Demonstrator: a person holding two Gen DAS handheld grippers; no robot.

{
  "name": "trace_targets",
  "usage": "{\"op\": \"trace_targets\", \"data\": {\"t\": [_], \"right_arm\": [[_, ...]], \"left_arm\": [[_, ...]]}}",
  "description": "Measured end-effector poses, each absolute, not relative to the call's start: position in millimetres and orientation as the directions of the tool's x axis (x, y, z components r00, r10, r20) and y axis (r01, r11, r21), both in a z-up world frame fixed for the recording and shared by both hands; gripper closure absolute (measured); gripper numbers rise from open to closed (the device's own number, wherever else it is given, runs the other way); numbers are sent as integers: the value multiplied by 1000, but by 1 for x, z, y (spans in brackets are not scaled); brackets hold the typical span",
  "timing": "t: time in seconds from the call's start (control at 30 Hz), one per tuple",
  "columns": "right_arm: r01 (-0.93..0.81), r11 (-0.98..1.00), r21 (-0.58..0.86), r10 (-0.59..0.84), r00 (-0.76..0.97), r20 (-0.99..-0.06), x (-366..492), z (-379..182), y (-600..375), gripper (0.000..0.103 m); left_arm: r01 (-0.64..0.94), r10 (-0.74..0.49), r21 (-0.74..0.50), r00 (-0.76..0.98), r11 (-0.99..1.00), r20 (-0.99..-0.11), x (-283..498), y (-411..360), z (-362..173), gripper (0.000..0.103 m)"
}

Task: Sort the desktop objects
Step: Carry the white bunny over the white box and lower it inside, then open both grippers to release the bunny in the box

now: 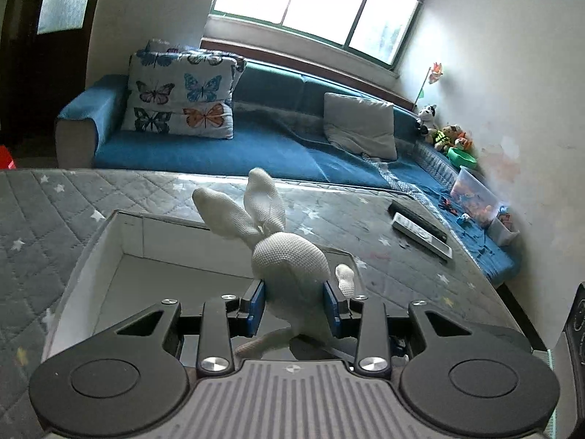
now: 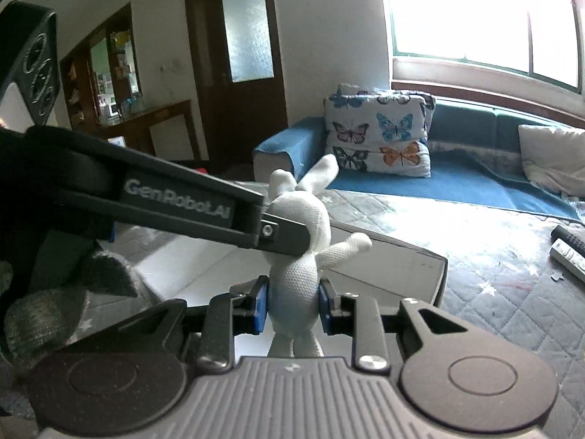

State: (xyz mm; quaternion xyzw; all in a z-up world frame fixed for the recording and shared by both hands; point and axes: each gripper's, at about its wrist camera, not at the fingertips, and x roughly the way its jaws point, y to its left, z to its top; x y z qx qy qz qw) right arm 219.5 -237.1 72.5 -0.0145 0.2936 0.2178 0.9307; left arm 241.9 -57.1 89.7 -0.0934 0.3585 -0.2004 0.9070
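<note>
Both grippers have hold of the same white knitted rabbit [image 1: 289, 256]. The left gripper [image 1: 293, 305] reaches in level, its blue pads pinched on the toy just below the head, above a white open box [image 1: 131, 245] on the quilted bench [image 1: 44, 197]. The right gripper [image 2: 293, 305] clamps the rabbit's belly, ears up, legs dangling toward its body.

White knitted rabbit toy w/ long ears [image 2: 298, 256] held upright in mid-air, one arm out, above open white cardboard box [image 2: 413, 256], near its far edge.
</note>
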Motion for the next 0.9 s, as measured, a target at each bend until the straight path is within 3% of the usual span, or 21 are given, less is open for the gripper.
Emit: {"op": "trace_targets", "data": {"t": [0.33,0.57,0.73,0.9], "right_arm": [[-400,914,60,344,690,-636,249,36,-227,72],[-390,920,22,325,732,-599,228,52,-232,48],[-397,918,12,334,756,-563,189,71,-238,38],[-406,914,16,347,760,-550,148,76,-242,37]], "left_arm": [[263,-412,-318,633,911,-656,261,-54,60,65],[265,-406,-309,644,914,-649,243,-48,63,65],[289,-424,-311,652,906,-629,215,-43,71,65],[304,-423,-294,646,906,-636,188,-42,69,65]]}}
